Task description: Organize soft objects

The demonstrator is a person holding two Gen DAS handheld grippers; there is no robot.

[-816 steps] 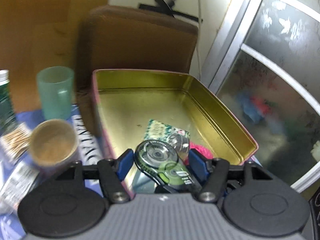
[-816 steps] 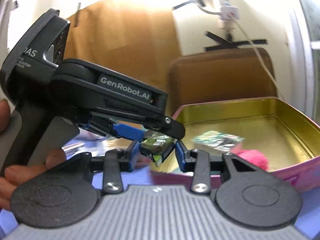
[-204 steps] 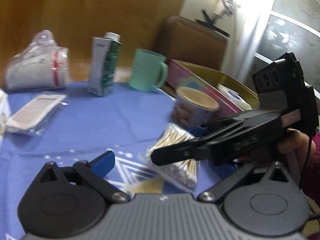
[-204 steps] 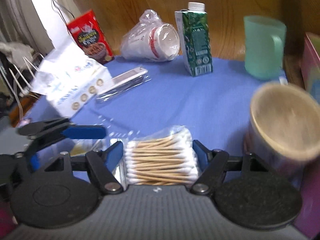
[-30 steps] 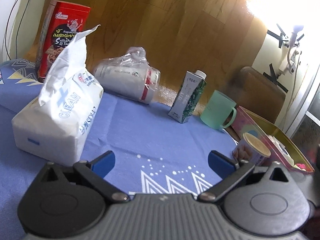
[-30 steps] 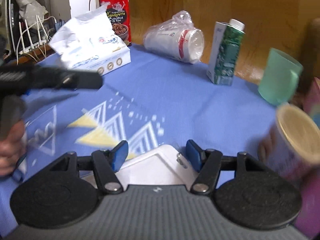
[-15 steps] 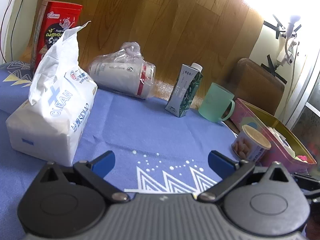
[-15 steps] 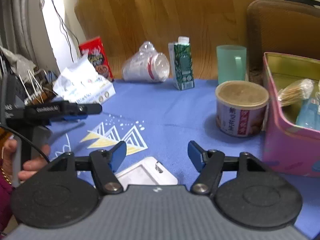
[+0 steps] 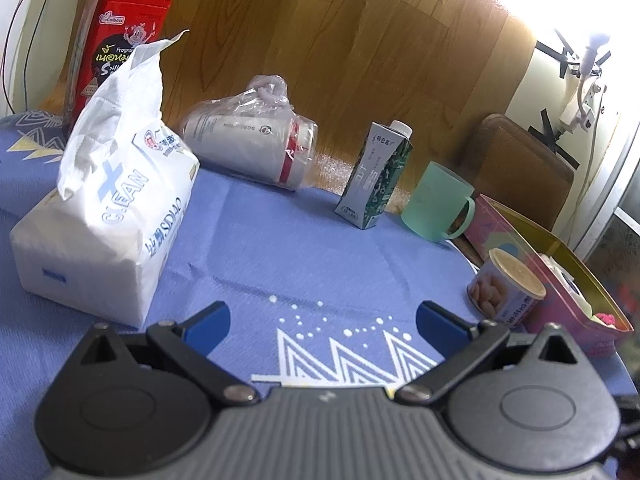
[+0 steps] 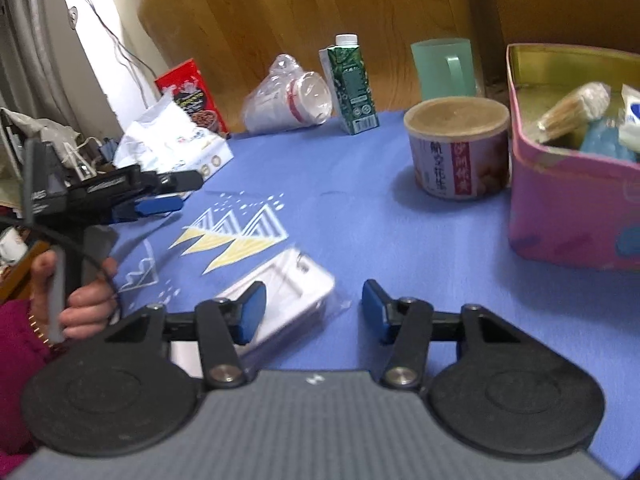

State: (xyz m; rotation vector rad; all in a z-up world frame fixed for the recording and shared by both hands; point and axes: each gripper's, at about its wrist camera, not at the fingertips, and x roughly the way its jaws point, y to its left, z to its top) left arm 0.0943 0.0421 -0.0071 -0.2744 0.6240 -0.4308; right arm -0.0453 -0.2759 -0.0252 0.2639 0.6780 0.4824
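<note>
So both grippers are empty right now. The left gripper [image 9: 322,322] is spread wide over the blue worktop [image 9: 304,248], nothing between its fingers, roughly facing the white tissue pack [image 9: 108,208]. The right gripper [image 10: 310,310] is also spread, hovering low, with a flat white packet in clear wrap [image 10: 280,292] lying on the cloth just under its left finger and partly between the two. Not pinched, as far as I can tell.

Progress-wise: the pink tin [image 10: 568,208] on the right already has stuff in it. I can make out a bundle of cotton swabs [image 10: 572,114], something pale blue and something white next to it; the left view also shows a bit of pink at the near end. So I'd say a fair chunk of the sorting is done.

Still out on the worktop: the tissue pack, the wrapped packet, a bagged stack of paper cups [image 9: 256,148] lying on its side, plus hard things like the carton [image 9: 374,176], green mug [image 9: 438,206], peanut can [image 10: 458,148] and red box [image 9: 116,48].

My guess is the wrapped packet goes next, since the right gripper is basically on top of it. The tissue pack looks too bulky for that tin, honestly.
</note>
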